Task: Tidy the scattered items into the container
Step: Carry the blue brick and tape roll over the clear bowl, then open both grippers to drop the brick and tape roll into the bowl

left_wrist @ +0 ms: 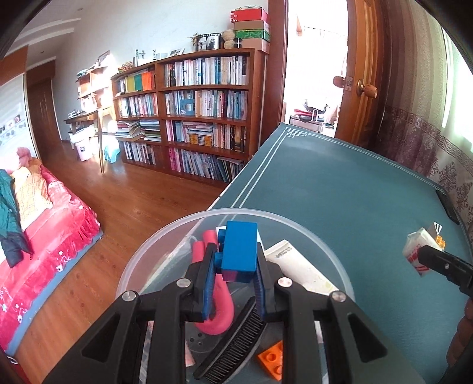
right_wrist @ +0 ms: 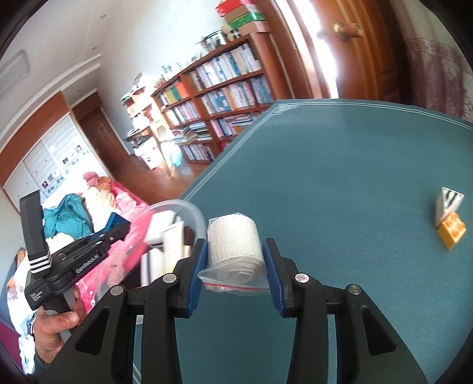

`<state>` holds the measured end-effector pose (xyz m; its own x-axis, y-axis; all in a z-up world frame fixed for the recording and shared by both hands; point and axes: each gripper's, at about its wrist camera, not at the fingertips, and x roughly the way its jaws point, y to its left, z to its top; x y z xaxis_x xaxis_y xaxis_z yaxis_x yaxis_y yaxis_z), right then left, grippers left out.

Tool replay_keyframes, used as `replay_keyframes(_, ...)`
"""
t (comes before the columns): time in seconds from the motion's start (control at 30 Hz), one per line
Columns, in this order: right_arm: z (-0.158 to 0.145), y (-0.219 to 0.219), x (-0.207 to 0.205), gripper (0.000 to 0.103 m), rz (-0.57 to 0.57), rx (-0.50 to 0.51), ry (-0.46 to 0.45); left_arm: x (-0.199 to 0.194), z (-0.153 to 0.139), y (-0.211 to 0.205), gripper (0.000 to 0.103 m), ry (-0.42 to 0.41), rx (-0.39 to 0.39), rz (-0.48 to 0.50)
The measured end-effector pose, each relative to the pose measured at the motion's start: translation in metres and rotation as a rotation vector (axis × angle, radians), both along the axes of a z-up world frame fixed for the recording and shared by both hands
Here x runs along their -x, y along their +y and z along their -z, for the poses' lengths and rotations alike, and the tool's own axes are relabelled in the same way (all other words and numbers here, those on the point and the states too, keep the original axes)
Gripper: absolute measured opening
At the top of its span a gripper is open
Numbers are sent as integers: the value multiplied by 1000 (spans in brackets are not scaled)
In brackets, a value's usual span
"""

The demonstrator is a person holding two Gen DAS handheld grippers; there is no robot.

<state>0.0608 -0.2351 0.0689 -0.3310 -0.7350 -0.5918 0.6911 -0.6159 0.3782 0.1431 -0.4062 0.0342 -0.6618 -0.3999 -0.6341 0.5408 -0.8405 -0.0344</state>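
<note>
Both grippers clamp items (blue block point(left_wrist: 239, 246), bandage roll point(right_wrist: 235, 246)).

Daylight is pouring through an open doorway point(left_wrist: 316, 73) beside a wooden door point(left_wrist: 363, 68) with a brass knob, washing out the room beyond. A tall wooden bookcase point(left_wrist: 204, 112) packed with books is lining the far white wall, with stacked boxes point(left_wrist: 251, 28) sitting on top. Sun is glinting off the polished wood floor point(left_wrist: 133, 201). A bed point(left_wrist: 44, 224) with a red floral cover is standing at left, and patterned wallpaper point(left_wrist: 428, 141) is running behind the teal-covered table point(left_wrist: 340, 183).
</note>
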Motion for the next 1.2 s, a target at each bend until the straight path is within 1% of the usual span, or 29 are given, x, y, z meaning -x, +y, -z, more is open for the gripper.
replay_keyframes(0.27,-4,-42,-27,41,-115,13,-4,-14,8,-20,26,-17,-50,-6)
replay_keyframes(0.4,-2,-56,-38,41,-156,8,-7,-19,12,-26,26,-26,-58,1)
replay_keyframes(0.6,2,-72,-51,41,-207,-7,-16,-24,15,-29,27,-35,-73,40)
replay_keyframes(0.63,3,-74,-53,41,-213,-9,-16,-25,14,-29,29,-39,-75,49)
replay_keyframes(0.67,4,-75,-55,41,-218,-11,-17,-26,14,-29,39,-42,-77,52)
replay_keyframes(0.7,4,-77,-56,41,-222,-14,-18,-28,13,-29,51,-39,-77,51)
replay_keyframes(0.77,6,-81,-59,41,-227,-17,-20,-33,10,-30,60,-20,-68,46)
replay_keyframes(0.93,8,-86,-63,42,-238,-25,-22,-40,2,-31,64,1,-53,56)
replay_keyframes(1.13,10,-94,-70,42,-262,-32,-21,-43,-1,-35,75,18,-43,41)
replay_keyframes(1.2,11,-98,-72,42,-264,-33,-27,-45,-2,-38,80,31,-50,26)
